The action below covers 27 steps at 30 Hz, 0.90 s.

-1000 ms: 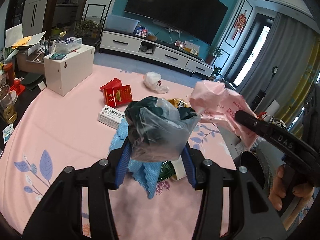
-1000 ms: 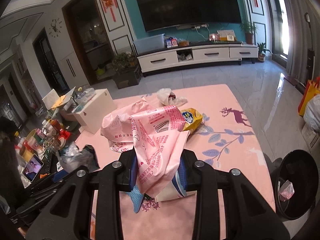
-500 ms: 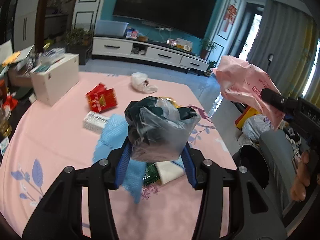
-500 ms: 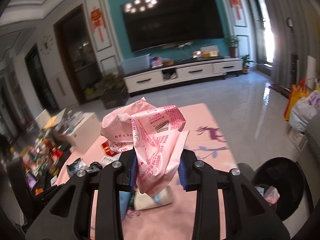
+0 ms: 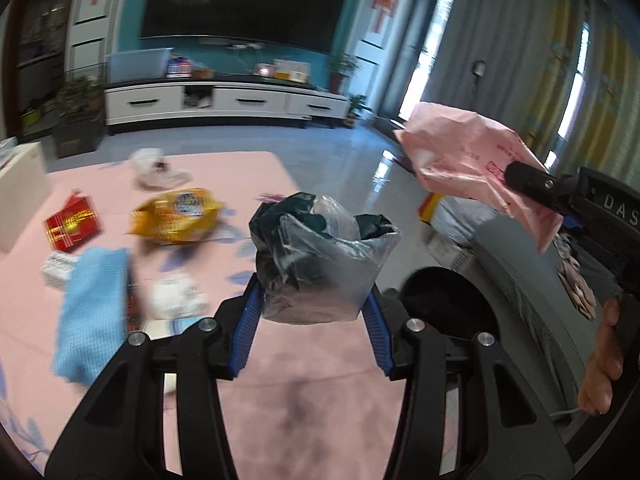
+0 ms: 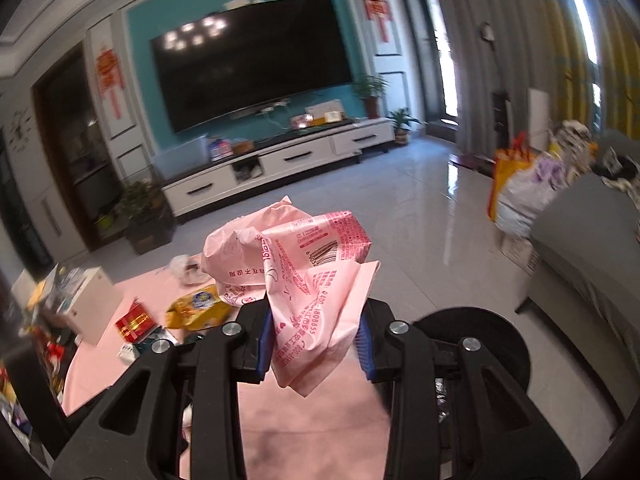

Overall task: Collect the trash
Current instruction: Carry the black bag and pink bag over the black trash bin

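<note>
Left gripper [image 5: 312, 312] — black frame with blue ribbed pads, clamped on a crumpled clear-and-black plastic bag [image 5: 320, 264]. The bag bulges up between the two pads and is held in the air above the pink tablecloth [image 5: 304, 380].

Right gripper [image 6: 316, 340] — same black and blue build, closed on a crumpled pink plastic wrapper with red print [image 6: 304, 280]. The wrapper rises above the pads and a flap hangs below them. In the left wrist view this gripper [image 5: 528, 182] enters from the right with the pink wrapper [image 5: 460, 152] in the air beyond the table edge, and the person's hand [image 5: 604, 360] is on its handle.

Round black trash bin [image 6: 480, 340] — on the floor just past the right edge of the table, partly hidden behind the right gripper's frame; in the left wrist view its dark opening [image 5: 436, 300] sits beside a grey sofa [image 5: 520, 280].

Left on the tablecloth, blurred:
- yellow snack bag [image 5: 176, 216], near the far half
- red and gold box [image 5: 72, 226], toward the left
- light blue mesh cloth [image 5: 92, 312], toward the near left
- small white printed box [image 5: 58, 270], touching the cloth's left edge
- white crumpled packet [image 5: 176, 296], just right of the cloth
- white crumpled tissue or bag [image 5: 156, 168], near the far edge

Background — large dark television [image 6: 252, 60] on a teal wall, white low cabinet [image 6: 280, 168] beneath it.
</note>
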{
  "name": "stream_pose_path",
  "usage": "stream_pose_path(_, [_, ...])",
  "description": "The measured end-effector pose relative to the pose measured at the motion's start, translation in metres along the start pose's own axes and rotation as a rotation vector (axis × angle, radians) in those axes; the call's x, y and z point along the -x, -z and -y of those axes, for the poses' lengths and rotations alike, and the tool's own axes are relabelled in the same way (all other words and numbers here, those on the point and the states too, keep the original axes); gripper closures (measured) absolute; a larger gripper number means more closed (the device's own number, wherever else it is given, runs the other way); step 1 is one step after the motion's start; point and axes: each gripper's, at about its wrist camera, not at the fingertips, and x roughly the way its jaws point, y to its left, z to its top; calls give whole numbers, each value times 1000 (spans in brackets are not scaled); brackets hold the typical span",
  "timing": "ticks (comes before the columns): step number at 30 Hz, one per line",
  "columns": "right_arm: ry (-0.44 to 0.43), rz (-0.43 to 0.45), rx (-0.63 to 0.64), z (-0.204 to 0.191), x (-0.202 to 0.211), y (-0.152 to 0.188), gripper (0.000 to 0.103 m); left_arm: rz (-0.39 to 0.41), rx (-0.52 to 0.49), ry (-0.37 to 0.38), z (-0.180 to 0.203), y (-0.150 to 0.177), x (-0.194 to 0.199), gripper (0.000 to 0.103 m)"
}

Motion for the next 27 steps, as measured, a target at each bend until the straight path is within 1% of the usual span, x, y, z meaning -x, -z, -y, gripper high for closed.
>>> stream_pose_path(4, [84, -5, -64, 39, 0, 3, 69, -28, -36, 58, 34, -2, -23, 54])
stream_pose_path(8, [145, -26, -146, 74, -3, 7, 69, -93, -68, 121, 72, 2, -53, 54])
stream_pose_path(13, [231, -64, -271, 121, -9, 21, 69, -165, -136, 150, 114, 16, -85, 54])
stream_pose_path(18, [313, -126, -376, 161, -23, 36, 69, -242, -181, 160, 137, 30, -113, 54])
stream_pose_path(22, [328, -174, -425, 177, -35, 47, 69, -303, -195, 164, 147, 40, -134, 54])
stream_pose_path(27, [351, -229, -453, 184, -52, 56, 68, -390, -199, 187, 158, 50, -162, 54])
